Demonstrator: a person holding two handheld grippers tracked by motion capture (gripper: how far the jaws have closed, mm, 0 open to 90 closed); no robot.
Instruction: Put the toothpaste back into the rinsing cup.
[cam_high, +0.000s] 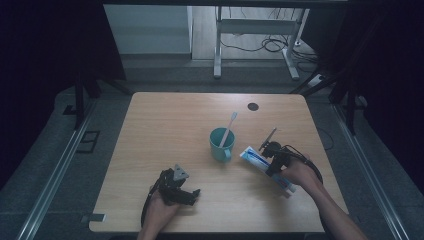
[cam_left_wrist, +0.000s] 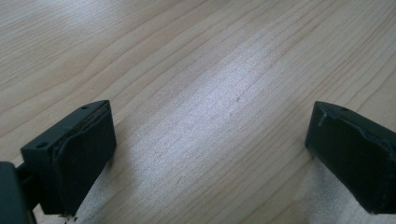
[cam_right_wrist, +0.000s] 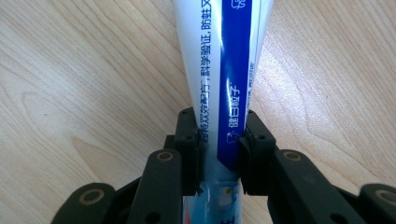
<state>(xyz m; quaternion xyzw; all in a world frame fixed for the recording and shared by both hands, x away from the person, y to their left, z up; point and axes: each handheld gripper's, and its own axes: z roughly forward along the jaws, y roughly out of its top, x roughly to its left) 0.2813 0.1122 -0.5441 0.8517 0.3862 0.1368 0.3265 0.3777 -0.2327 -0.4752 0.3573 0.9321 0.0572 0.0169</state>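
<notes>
While the high view takes in the whole wooden surface (cam_high: 165, 120), the grip itself is made out only small there: the right gripper (cam_high: 272, 159) is seen over the middle of a white and blue toothpaste tube (cam_high: 252, 159), which lies slantwise on the right part of the surface, just right of a teal cup (cam_high: 221, 145). A pale toothbrush (cam_high: 229, 126) is stood in that cup, leaning toward the far right. A small dark round mark (cam_high: 253, 106) is seen near the far edge.

What is too small there is given plainly by the right gripper view: the toothpaste tube (cam_right_wrist: 224, 70) is clamped between the two black jaws of the right gripper (cam_right_wrist: 220, 144), whose pads are pressed against both of its sides at a narrow setting. Blue lettering is seen running along the tube, and the tube widens away from the camera over the wood grain. The cup and the brush are left out of this view.

From the left gripper view, bare wood (cam_left_wrist: 201, 84) is seen between the jaws of the left gripper (cam_left_wrist: 210, 140), which are held wide apart with nothing between them. Its place is told by the high view: the left gripper (cam_high: 192, 196) is rested near the front edge, well apart from the tube.
</notes>
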